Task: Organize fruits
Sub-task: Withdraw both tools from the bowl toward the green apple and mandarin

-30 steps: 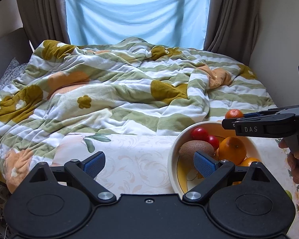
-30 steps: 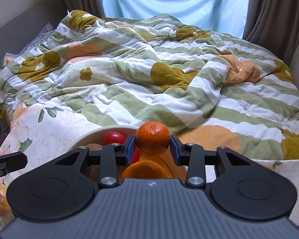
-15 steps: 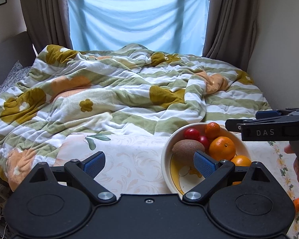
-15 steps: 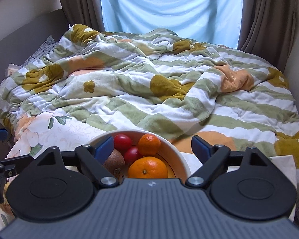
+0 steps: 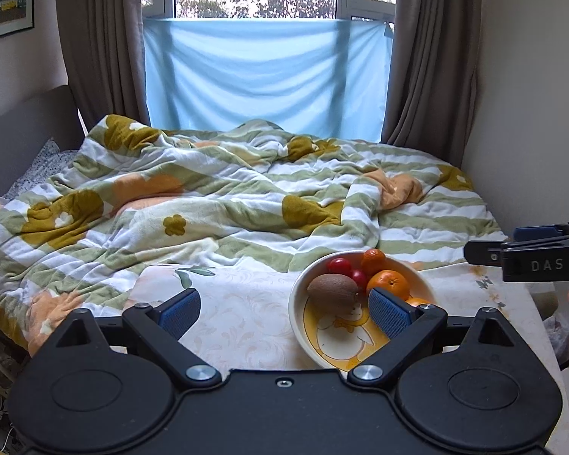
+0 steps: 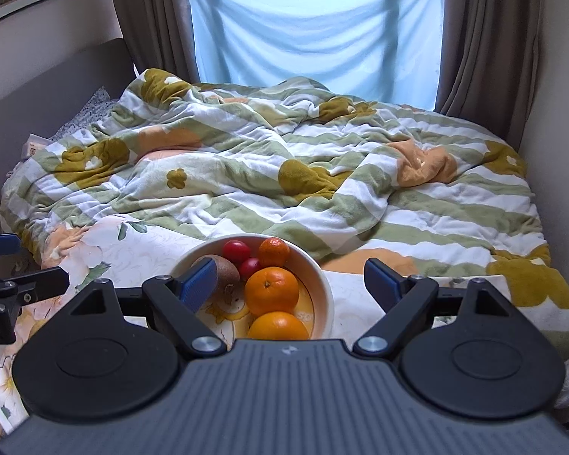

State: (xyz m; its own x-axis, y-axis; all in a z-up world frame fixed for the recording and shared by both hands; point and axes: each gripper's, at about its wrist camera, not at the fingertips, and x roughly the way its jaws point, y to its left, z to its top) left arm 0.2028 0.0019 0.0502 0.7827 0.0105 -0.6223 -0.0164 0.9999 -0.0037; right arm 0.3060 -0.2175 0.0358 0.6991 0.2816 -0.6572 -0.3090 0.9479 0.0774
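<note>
- Left wrist view: fingers of the left gripper (image 5: 284, 313) stand wide apart, blue ribbed pads (image 5: 389, 313) facing inward, nothing between them but bare tablecloth.
- Round cream ceramic bowl (image 5: 297, 313) with a yellow cartoon print inside sits on the pale floral tablecloth (image 5: 239, 311), low and right of centre; the right-hand pad overlaps it in the picture.
- In the bowl: brown fuzzy kiwi (image 5: 332, 290) at the left, two small red tomatoes (image 5: 339, 266) behind it, small mandarin (image 5: 373, 261) at the far rim, larger orange (image 5: 389, 284) in front of that.
- Right gripper (image 5: 527, 250) enters from the right edge, black, lettered "DAS", off to the bowl's right and apart from it; a fingertip of the person shows below it.
- Green-striped flowered quilt (image 5: 208, 204) lies rumpled on the bed beyond the table.
- Right wrist view: right gripper (image 6: 292, 282) has its fingers spread wide and empty, having just opened; the bowl (image 6: 324, 288) lies below and between them, untouched.
- Same fruit visible, plus a second large orange (image 6: 278, 326) nearest the camera.
- Left gripper (image 6: 19, 265) shows at the left edge, clear of the bowl.
</note>
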